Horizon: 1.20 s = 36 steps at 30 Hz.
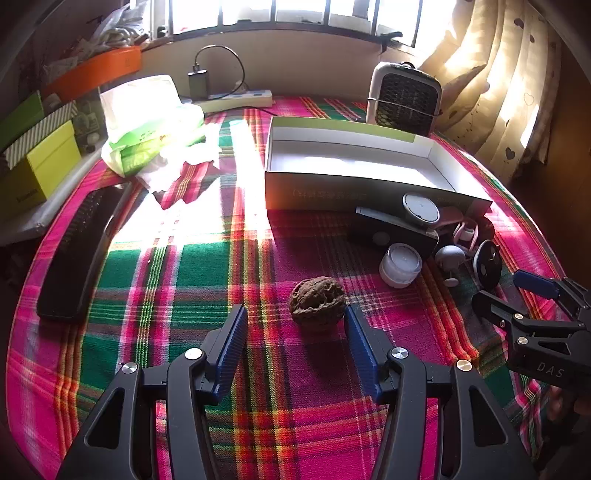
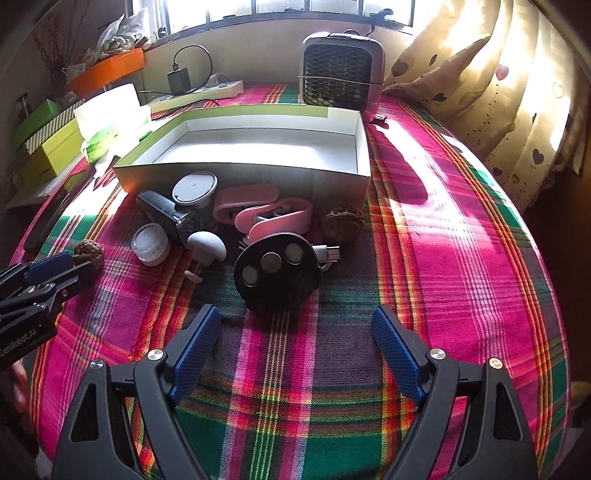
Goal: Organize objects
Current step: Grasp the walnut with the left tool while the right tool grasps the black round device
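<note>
Nothing has been put away yet, it seems. The open white cardboard box [image 2: 258,147] is empty. The small things are piled on the plaid-covered counter [image 2: 443,258] in front of it. A brown wrinkled walnut [image 1: 317,300] sits by the open left tool [image 1: 295,321]. The right tool [image 2: 295,325] is open and empty.

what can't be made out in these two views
- Print on the open box front wall: left wrist view, shaded and too blurred to read.
- Second walnut: right wrist view, in the box's shadow, partly behind the pink clip.
- Items on the orange tray: both views, small and dark at the fisheye edge.
- Outside the window: blown out by glare.
</note>
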Each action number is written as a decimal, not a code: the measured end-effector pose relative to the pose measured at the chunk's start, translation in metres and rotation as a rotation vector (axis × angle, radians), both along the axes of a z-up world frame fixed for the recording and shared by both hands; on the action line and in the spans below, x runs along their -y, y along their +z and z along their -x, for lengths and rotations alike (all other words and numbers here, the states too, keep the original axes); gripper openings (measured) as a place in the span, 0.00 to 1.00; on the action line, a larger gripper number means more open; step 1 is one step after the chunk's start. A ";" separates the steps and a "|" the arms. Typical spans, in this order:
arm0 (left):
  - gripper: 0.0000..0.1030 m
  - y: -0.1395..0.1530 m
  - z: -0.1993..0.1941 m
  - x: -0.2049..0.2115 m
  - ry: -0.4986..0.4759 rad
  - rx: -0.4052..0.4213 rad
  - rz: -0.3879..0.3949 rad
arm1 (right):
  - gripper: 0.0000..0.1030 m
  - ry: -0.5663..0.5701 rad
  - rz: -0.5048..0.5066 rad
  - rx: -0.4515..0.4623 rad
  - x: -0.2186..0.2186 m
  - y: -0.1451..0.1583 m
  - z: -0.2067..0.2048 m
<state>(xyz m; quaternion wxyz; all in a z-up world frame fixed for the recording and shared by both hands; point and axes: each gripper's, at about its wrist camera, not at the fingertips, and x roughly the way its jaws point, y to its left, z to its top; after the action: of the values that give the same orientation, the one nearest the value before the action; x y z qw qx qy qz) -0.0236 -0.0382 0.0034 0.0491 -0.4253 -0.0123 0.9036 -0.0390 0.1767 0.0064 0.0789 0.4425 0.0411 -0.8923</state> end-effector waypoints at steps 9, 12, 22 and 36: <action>0.49 0.002 0.012 0.004 -0.002 0.023 -0.023 | 0.80 -0.021 0.007 -0.001 -0.002 0.001 0.009; 0.45 0.002 0.013 0.003 -0.006 0.021 -0.023 | 0.74 -0.028 0.009 -0.005 -0.004 0.002 0.011; 0.27 0.003 0.015 -0.001 -0.035 0.020 -0.023 | 0.53 -0.027 0.004 -0.017 -0.003 0.004 0.011; 0.26 0.004 0.015 -0.002 -0.030 0.016 -0.035 | 0.47 -0.017 0.014 -0.023 -0.003 0.004 0.009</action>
<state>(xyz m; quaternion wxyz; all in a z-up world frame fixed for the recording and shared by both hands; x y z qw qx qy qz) -0.0387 -0.0366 0.0076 0.0700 -0.4318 -0.0222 0.8990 -0.0476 0.1795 0.0107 0.0738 0.4321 0.0317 -0.8982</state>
